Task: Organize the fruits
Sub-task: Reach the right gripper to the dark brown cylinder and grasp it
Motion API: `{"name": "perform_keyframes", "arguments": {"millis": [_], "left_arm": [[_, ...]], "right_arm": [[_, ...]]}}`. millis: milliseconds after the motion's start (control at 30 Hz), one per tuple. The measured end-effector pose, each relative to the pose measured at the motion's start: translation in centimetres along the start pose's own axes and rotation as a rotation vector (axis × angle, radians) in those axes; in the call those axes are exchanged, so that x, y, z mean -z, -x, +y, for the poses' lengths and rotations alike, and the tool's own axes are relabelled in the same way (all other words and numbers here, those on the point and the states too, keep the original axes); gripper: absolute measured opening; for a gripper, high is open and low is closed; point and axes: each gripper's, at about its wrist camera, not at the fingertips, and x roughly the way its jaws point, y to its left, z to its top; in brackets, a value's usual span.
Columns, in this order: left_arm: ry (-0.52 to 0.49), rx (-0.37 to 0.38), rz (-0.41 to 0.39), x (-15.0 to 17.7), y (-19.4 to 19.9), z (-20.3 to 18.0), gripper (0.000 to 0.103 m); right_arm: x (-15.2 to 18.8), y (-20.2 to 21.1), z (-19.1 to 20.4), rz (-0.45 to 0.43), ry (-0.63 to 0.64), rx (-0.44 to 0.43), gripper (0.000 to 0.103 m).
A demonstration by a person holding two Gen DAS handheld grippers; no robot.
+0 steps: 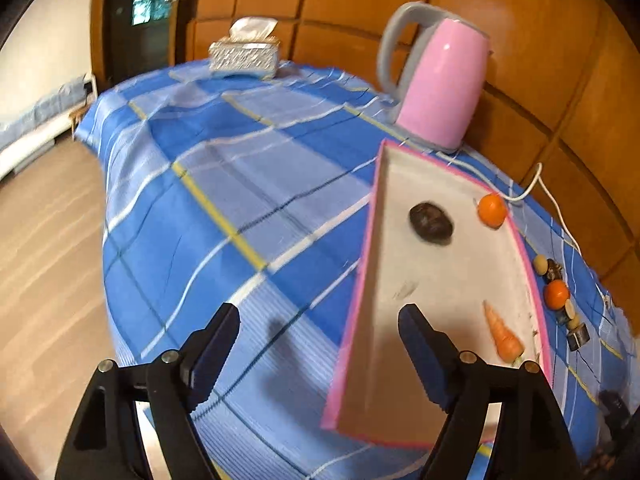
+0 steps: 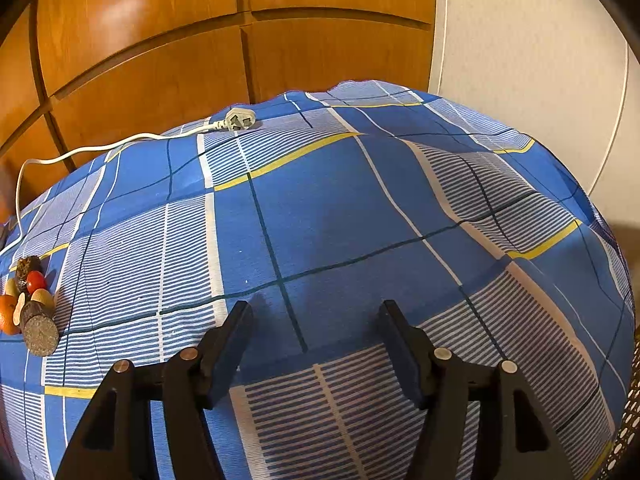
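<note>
A white tray with a pink rim point(image 1: 440, 276) lies on the blue checked tablecloth point(image 1: 248, 184). In it are a dark round fruit point(image 1: 431, 224), an orange point(image 1: 492, 210) and a carrot point(image 1: 502, 334). Beyond the tray's right rim sits a row of small items, among them another orange point(image 1: 556, 294). My left gripper point(image 1: 318, 320) is open, its fingers straddling the tray's left rim without touching it. My right gripper point(image 2: 316, 316) is open over bare cloth. The same row shows at the left of the right wrist view: a red tomato point(image 2: 36, 282), an orange point(image 2: 8, 314) and a cork-like cylinder point(image 2: 40, 332).
A pink kettle point(image 1: 440, 80) stands behind the tray, its white cord running to a plug point(image 2: 239, 121) on the cloth. A tissue box point(image 1: 245, 54) sits at the far table edge. Wooden wall panels point(image 2: 160, 60) back the table. The floor point(image 1: 48, 260) drops away on the left.
</note>
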Motion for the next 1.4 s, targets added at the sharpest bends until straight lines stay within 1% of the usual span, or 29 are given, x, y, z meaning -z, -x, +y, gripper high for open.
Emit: {"name": "perform_keyframes", "arguments": {"millis": [167, 433, 767, 900, 933, 967, 1033, 1133, 1200, 1267, 1400], "left_arm": [[0.012, 0.029, 0.030, 1.2, -0.6, 0.2, 0.083], [-0.003, 0.063, 0.031, 2.2, -0.7, -0.1, 0.084], [0.000, 0.065, 0.029, 2.5, -0.7, -0.1, 0.086], [0.000, 0.065, 0.030, 2.5, -0.8, -0.1, 0.086], [0.000, 0.064, 0.029, 2.5, -0.7, -0.1, 0.086], [0.001, 0.064, 0.029, 2.5, -0.7, -0.1, 0.086], [0.000, 0.064, 0.028, 2.5, -0.7, -0.1, 0.086], [-0.002, 0.065, 0.029, 2.5, -0.7, -0.1, 0.086], [0.000, 0.065, 0.030, 2.5, -0.8, -0.1, 0.086], [0.002, 0.063, 0.033, 2.5, -0.9, 0.0, 0.086], [0.006, 0.063, 0.037, 2.6, -1.0, 0.1, 0.086]], "right_arm": [[0.0, 0.0, 0.0, 0.001, 0.004, 0.003, 0.066], [0.0, -0.1, 0.2, 0.004, 0.019, 0.010, 0.066], [-0.4, -0.1, 0.4, 0.026, 0.046, 0.025, 0.066], [-0.6, 0.0, 0.7, 0.048, 0.074, 0.010, 0.066], [-0.7, 0.0, 0.8, 0.059, 0.076, -0.003, 0.066], [-0.9, 0.2, 1.0, 0.081, 0.079, -0.037, 0.066], [-1.2, 0.4, 1.8, 0.102, 0.097, -0.104, 0.060], [-1.4, 1.4, 4.0, 0.098, 0.180, -0.198, 0.060], [-1.3, 2.3, 5.8, 0.095, 0.246, -0.276, 0.060], [-1.0, 2.9, 7.1, 0.093, 0.295, -0.314, 0.060], [-0.4, 4.1, 10.1, 0.115, 0.404, -0.434, 0.060]]}}
